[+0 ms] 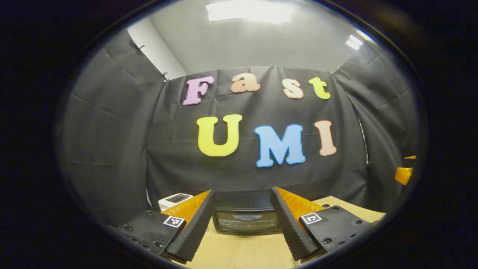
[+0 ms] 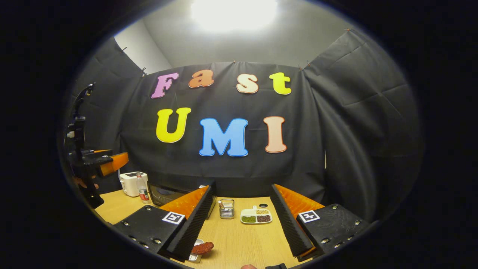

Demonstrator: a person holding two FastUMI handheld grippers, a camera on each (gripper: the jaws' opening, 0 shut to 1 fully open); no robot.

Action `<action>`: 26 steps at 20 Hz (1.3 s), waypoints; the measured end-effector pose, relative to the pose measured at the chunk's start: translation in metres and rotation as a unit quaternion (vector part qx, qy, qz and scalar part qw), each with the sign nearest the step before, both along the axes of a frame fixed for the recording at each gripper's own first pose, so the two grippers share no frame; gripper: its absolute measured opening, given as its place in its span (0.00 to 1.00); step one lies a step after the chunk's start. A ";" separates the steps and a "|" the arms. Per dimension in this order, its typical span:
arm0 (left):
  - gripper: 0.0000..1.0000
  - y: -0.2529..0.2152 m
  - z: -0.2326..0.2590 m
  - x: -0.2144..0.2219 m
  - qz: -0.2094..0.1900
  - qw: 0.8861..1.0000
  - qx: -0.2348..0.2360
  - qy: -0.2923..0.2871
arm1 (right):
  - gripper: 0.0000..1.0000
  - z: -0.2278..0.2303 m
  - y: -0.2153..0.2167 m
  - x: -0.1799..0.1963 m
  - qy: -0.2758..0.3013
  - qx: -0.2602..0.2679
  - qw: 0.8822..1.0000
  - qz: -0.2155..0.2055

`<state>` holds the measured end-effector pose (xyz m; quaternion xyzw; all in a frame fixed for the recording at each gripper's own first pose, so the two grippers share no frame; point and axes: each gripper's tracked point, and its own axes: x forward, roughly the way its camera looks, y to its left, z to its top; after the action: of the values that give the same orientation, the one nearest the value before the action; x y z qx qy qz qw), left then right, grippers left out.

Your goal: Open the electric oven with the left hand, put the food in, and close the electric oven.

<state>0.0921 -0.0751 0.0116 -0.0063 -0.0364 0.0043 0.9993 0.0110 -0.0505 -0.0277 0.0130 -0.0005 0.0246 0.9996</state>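
With both the left gripper point(image 1: 242, 220) and right gripper point(image 2: 239, 220) held open, the far black glass-fronted electric oven point(image 1: 246, 221) handle could be missed.

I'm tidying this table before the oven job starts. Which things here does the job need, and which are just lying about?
Needed:
oven, door shut
red food on a small tray
left gripper, jaws open
right gripper, jaws open

Lying about:
toaster
bottle
wire holder
divided dish of beans
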 end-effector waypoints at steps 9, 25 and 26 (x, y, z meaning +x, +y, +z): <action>1.00 0.006 -0.037 0.111 -0.025 0.999 -0.008 0.019 | 0.95 -0.008 -0.005 0.021 0.020 0.011 0.997 -0.078; 0.97 -0.024 -0.195 0.234 -0.076 0.987 -0.001 0.142 | 0.95 -0.027 -0.004 0.039 0.064 -0.009 0.983 -0.174; 0.97 -0.026 -0.205 0.237 -0.077 0.986 -0.002 0.150 | 0.95 -0.027 -0.003 0.040 0.065 -0.013 0.982 -0.174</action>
<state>0.3295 -0.1013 -0.1930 -0.0107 0.1141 -0.0719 0.9908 0.0506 -0.0530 -0.0551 0.0010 0.0625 -0.1509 0.9866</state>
